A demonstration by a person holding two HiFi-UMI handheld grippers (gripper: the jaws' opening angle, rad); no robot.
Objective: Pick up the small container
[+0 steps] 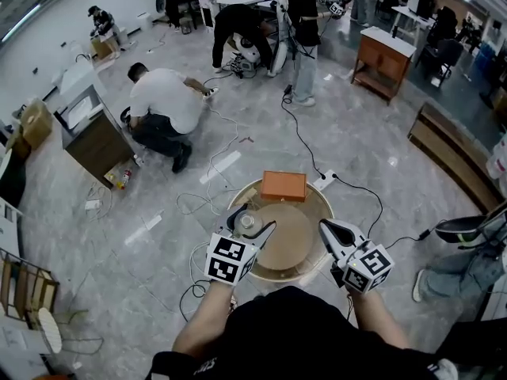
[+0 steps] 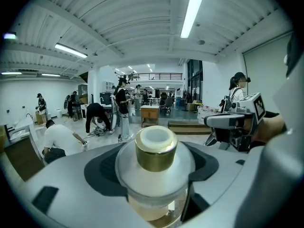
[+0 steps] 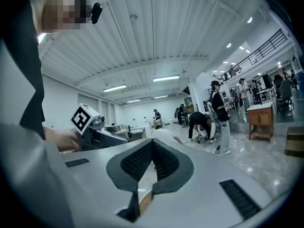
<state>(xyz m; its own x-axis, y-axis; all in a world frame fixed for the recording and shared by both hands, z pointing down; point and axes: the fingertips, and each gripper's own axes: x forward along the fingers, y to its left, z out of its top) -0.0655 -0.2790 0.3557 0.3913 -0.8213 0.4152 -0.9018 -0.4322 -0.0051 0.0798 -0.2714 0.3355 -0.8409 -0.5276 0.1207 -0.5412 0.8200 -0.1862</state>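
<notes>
The small container is a clear jar with a gold cap and a white top. My left gripper is shut on it at the left part of a round wooden table. In the left gripper view the small container fills the middle, clamped upright between both jaws of the left gripper. My right gripper hovers over the table's right side, shut, with nothing in it. In its own view the right gripper has its dark ribbed pads meeting.
An orange box lies at the table's far edge. Cables and a power strip run over the floor beyond. A crouching person, a grey cabinet, a wooden sideboard and a bench stand farther off.
</notes>
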